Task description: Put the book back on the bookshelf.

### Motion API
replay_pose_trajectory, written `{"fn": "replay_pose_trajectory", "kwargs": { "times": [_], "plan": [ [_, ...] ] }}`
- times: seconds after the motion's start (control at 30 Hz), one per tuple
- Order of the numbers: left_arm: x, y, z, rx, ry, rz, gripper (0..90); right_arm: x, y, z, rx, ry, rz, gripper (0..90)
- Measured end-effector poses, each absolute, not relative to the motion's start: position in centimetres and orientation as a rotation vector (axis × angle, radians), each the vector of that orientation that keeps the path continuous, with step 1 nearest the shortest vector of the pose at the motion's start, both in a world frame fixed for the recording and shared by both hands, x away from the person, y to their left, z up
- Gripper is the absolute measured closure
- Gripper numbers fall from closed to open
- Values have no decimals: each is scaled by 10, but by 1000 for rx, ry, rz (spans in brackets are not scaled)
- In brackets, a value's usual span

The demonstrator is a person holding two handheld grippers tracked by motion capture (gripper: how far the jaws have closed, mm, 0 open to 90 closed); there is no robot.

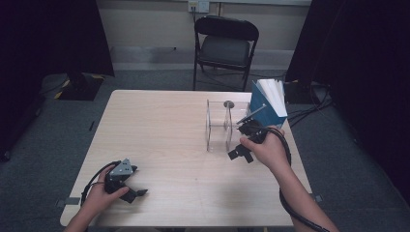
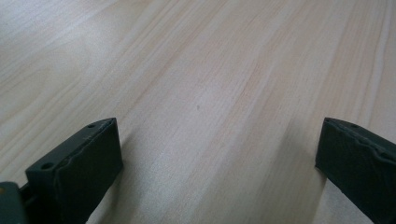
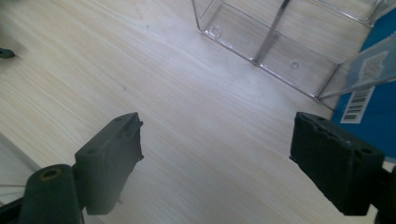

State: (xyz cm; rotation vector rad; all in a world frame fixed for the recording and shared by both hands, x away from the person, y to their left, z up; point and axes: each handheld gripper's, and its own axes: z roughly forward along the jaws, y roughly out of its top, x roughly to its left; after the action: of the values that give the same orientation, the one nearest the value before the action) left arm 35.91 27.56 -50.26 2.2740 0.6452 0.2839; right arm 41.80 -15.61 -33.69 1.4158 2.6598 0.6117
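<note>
At 1 o'clock off wide-open right gripper (image 1: 240, 143): blue book (image 1: 267, 104), stiff, hefty, leaning on slick acrylic rack (image 1: 223, 126) — clamp spine edge; left gripper (image 1: 131, 192) open, idle.

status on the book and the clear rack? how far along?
Done: blue book stands tilted against the clear rack's far end. In hand: nothing; right claw open beside the rack, left claw open over bare table. Left: rack compartments look empty, so any loading remains.

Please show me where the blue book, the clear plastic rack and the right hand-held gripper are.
blue book (image 1: 259, 104): high view, on its blue cover.
clear plastic rack (image 1: 216, 126): high view, on its front wall.
right hand-held gripper (image 3: 215, 163): right gripper view, between its open jaws.
</note>
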Motion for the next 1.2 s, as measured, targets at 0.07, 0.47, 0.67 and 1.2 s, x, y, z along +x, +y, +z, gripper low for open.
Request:
{"fn": "replay_pose_trajectory", "kwargs": {
  "times": [0.07, 0.47, 0.67, 1.2],
  "plan": [
    [359, 275, -503, 2270, 649, 269, 0, 418, -153, -339, 1408, 2667, 610, 161],
    [359, 275, -503, 2267, 646, 267, 0, 418, -127, -351, 1350, 2726, 636, 164],
    [359, 275, -503, 2267, 646, 268, 0, 419, -116, -359, 1316, 2747, 649, 169],
    [359, 275, -503, 2266, 654, 268, 0, 416, -86, -376, 1227, 2818, 656, 169]
  ]
}}
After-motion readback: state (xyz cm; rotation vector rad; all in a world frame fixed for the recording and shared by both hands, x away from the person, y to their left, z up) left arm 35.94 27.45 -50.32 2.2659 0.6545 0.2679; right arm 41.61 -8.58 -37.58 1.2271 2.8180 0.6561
